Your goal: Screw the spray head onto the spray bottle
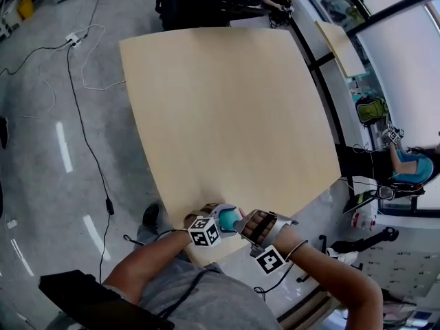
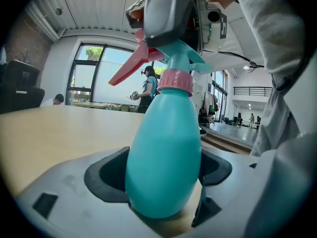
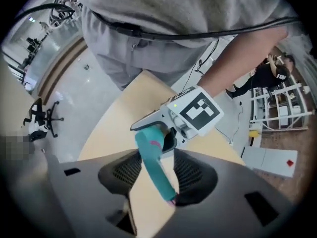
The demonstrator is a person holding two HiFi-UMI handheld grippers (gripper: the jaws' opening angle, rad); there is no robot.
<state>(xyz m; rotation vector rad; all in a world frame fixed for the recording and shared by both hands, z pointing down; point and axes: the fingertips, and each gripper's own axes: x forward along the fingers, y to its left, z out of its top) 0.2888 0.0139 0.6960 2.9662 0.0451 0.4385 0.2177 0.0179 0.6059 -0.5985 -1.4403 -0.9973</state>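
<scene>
The person stands at the near edge of the table [image 1: 227,115] with one set of tongs in each hand, and both sets meet just above that edge, close to the person's body. The left tongs [image 1: 218,216] are closed on the spray bottle [image 2: 163,162]: the two pads press against the rounded teal body, one on each side, low on its widest part. In the left gripper view the bottle stands roughly upright between the pads. The pink collar [image 2: 176,82] sits at the bottle neck with the spray head [image 2: 179,58] mounted above it, and the pink trigger [image 2: 130,67] slopes out to the left in that view. The right tongs [image 3: 157,175] are placed around the top of the spray head from the opposite side. Their jaws stand wide apart, and the head lies lengthwise in the gap with the table showing on both sides of it. Its near end comes close to the edge of one pad; contact there cannot be confirmed. No pad of the right tongs presses on the head. The marker cube [image 1: 204,231] of the left tongs faces upward in the head view. Whether the bottle base rests on the table cannot be determined.
</scene>
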